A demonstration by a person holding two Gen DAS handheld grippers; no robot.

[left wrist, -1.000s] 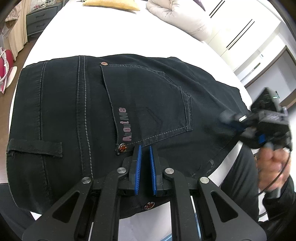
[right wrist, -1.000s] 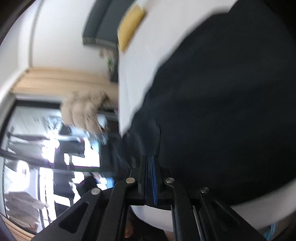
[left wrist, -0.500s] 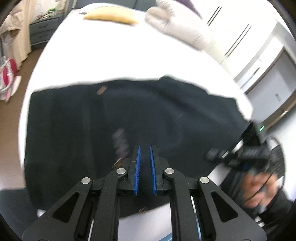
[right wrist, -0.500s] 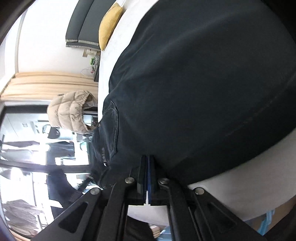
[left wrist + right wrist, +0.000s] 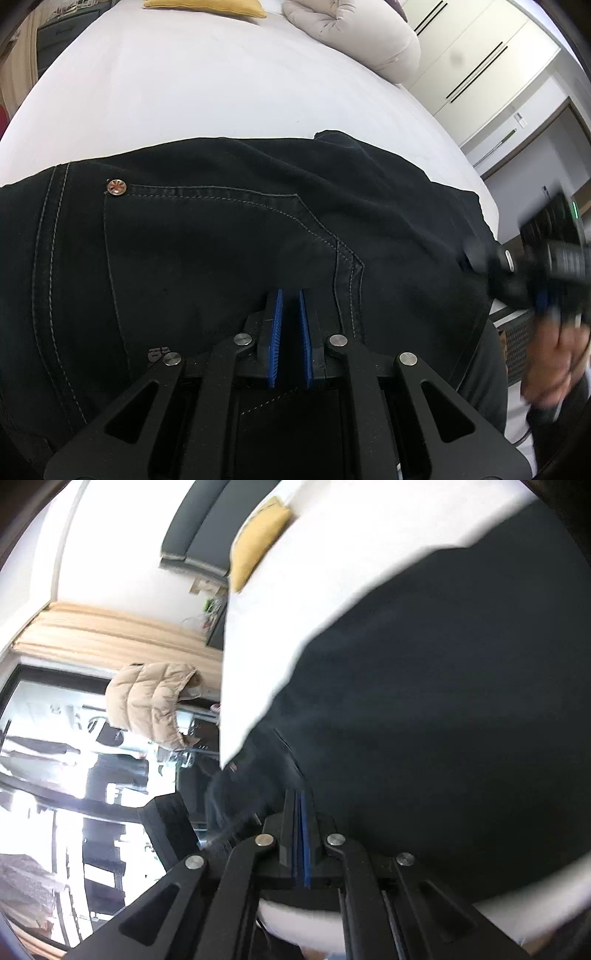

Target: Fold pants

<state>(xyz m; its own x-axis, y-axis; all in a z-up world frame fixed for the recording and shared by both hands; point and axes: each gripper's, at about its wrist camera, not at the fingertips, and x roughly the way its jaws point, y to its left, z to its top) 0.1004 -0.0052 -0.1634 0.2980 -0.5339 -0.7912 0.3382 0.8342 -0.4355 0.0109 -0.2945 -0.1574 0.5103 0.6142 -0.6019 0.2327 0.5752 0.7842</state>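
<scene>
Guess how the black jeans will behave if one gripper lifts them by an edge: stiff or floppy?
Probably floppy: the black jeans already show soft ripples on the white bed. Likely heavyish for cloth; the stitched pocket and rivet suggest denim, so unheld parts should sag and drag.

white bed (image 5: pixel 207 85) carries black pants (image 5: pixel 221 236), yellow pillow (image 5: pixel 207 5), beige duvet (image 5: pixel 354 33).
</scene>
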